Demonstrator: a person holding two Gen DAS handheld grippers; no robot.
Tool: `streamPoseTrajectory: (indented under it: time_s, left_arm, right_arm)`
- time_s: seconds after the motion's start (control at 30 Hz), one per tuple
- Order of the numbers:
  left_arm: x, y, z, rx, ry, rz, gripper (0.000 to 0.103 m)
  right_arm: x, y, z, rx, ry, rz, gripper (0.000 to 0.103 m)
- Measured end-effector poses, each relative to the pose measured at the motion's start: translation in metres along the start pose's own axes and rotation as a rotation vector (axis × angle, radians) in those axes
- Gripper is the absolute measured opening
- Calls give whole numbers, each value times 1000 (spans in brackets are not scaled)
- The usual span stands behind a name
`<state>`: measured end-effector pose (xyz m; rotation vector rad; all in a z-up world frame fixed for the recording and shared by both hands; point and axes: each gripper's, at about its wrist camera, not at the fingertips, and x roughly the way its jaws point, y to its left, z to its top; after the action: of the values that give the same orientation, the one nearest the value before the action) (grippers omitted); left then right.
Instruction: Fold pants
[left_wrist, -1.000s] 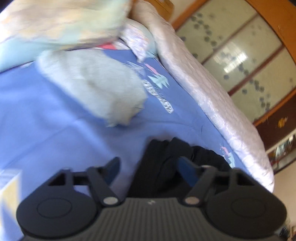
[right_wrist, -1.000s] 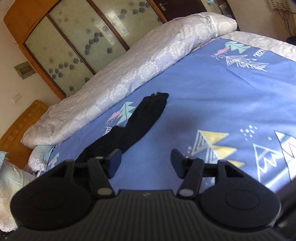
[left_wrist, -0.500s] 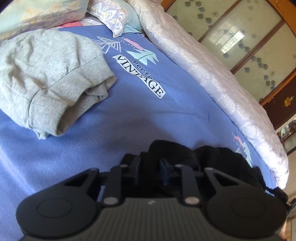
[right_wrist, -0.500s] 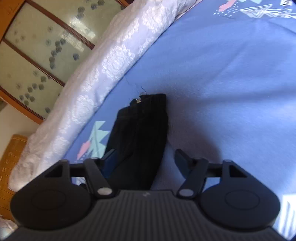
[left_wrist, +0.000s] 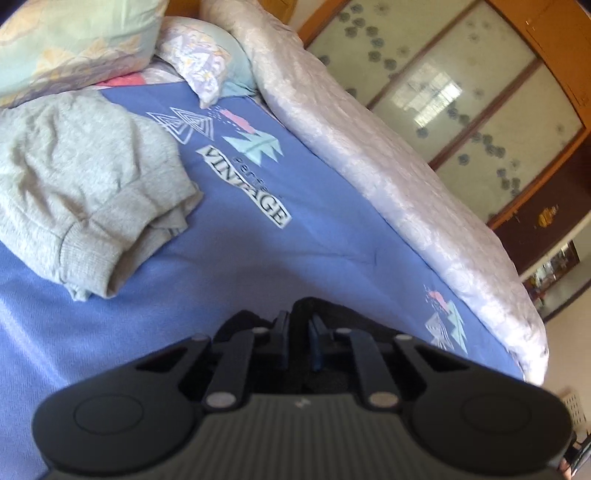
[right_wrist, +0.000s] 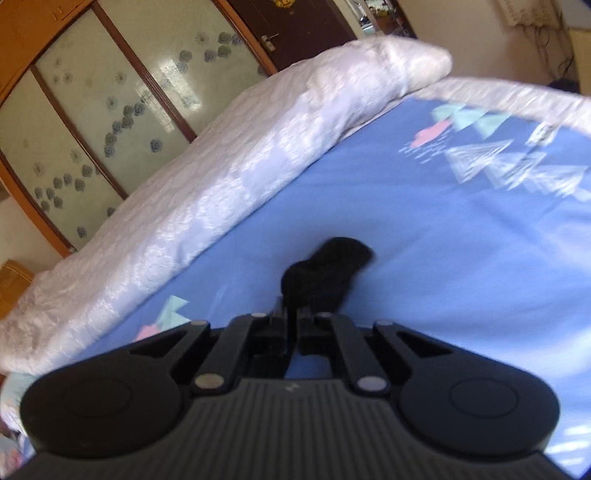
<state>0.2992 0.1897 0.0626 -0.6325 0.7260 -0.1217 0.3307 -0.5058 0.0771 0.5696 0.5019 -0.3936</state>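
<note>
The black pants lie on the blue printed bedsheet. In the left wrist view my left gripper is shut on a bunched fold of the black pants, most of the fabric hidden under the gripper body. In the right wrist view my right gripper is shut on the other end of the black pants, and a dark lump of fabric sticks out just past its fingertips above the sheet.
A folded grey sweater lies on the sheet to the left. Pillows sit at the bed's head. A rolled white quilt runs along the far side, with wooden glass-panelled wardrobe doors behind it.
Both grippers went from open to shut on the black pants. The right gripper moved in to the pant end, whose fabric now bunches up. The left gripper pushed forward over the fabric.
</note>
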Motion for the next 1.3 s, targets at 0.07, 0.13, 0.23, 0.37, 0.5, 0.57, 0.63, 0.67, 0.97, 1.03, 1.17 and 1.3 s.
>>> streamPoseTrajectory:
  time_s: [0.07, 0.13, 0.23, 0.37, 0.5, 0.57, 0.63, 0.67, 0.97, 1.03, 1.17, 1.3]
  left_arm:
    - [6, -5, -6, 45, 42, 9, 11]
    - [16, -7, -12, 76, 73, 40, 12]
    - [22, -6, -10, 84, 74, 38, 25]
    - [28, -7, -4, 72, 65, 62, 41]
    - [34, -12, -7, 84, 71, 72, 45]
    - [37, -15, -10, 116, 70, 90, 33]
    - [38, -17, -12, 157, 73, 108, 13]
    - [37, -16, -12, 166, 69, 109, 12]
    - [-21, -24, -14, 190, -42, 67, 10]
    - [-40, -27, -16, 165, -60, 34, 10]
    - [-90, -35, -32, 173, -103, -7, 10]
    - [-147, -24, -65, 140, -120, -56, 10]
  right_arm:
    - [-17, -25, -8, -43, 42, -98, 13]
    - [-22, -53, -15, -44, 118, -214, 45]
    - [-44, -89, -11, 70, 71, -276, 54]
    - [-44, -71, 7, 66, 25, -185, 55]
    - [9, -16, 11, 45, 107, -68, 63]
    - [48, 10, 9, 44, 161, -85, 73]
    - [79, 29, 2, 32, 196, -130, 73]
    - [95, 38, -1, 9, 205, -174, 73]
    - [108, 60, -26, -241, 132, -305, 5]
    - [73, 47, -12, -146, 74, -230, 5]
    - [-12, 16, 12, -35, 1, -132, 5]
    - [-121, -38, 5, 42, -45, -51, 5]
